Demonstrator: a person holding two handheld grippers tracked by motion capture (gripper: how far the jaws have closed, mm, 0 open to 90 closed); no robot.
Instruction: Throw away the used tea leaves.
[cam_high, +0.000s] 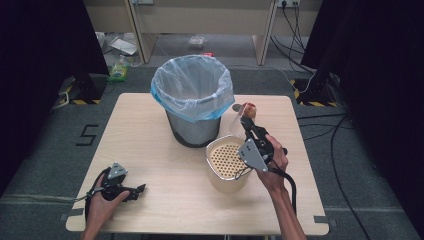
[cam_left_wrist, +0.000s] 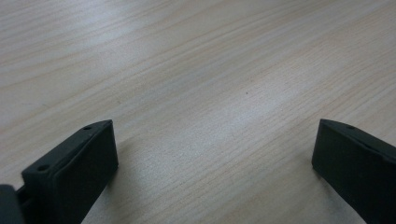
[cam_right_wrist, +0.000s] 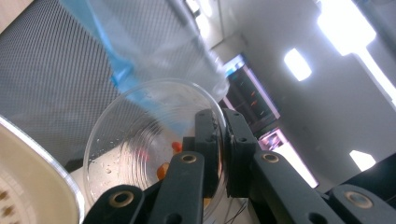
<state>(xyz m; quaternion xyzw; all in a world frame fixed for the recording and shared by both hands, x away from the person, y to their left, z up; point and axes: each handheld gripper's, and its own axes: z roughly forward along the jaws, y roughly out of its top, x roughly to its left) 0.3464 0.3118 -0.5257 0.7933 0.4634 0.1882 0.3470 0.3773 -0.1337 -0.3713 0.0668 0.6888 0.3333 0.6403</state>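
Observation:
My right gripper (cam_high: 246, 123) is shut on the rim of a clear plastic cup (cam_high: 241, 113), which it holds tipped on its side between the bin and the table's right part. In the right gripper view the jaws (cam_right_wrist: 223, 135) pinch the cup's wall (cam_right_wrist: 135, 149), and a few orange and red bits lie inside it. A grey mesh bin (cam_high: 194, 125) lined with a pale blue bag (cam_high: 192, 87) stands just left of the cup. My left gripper (cam_high: 139, 190) rests open on the table near the front left, its jaws (cam_left_wrist: 215, 154) wide apart over bare wood.
A cream container with a perforated insert (cam_high: 226, 162) stands below the right gripper, in front of the bin; its rim (cam_right_wrist: 37, 154) shows at the lower left of the right gripper view. The wooden table (cam_high: 150, 150) ends close behind the bin. Cables and boxes lie on the floor beyond.

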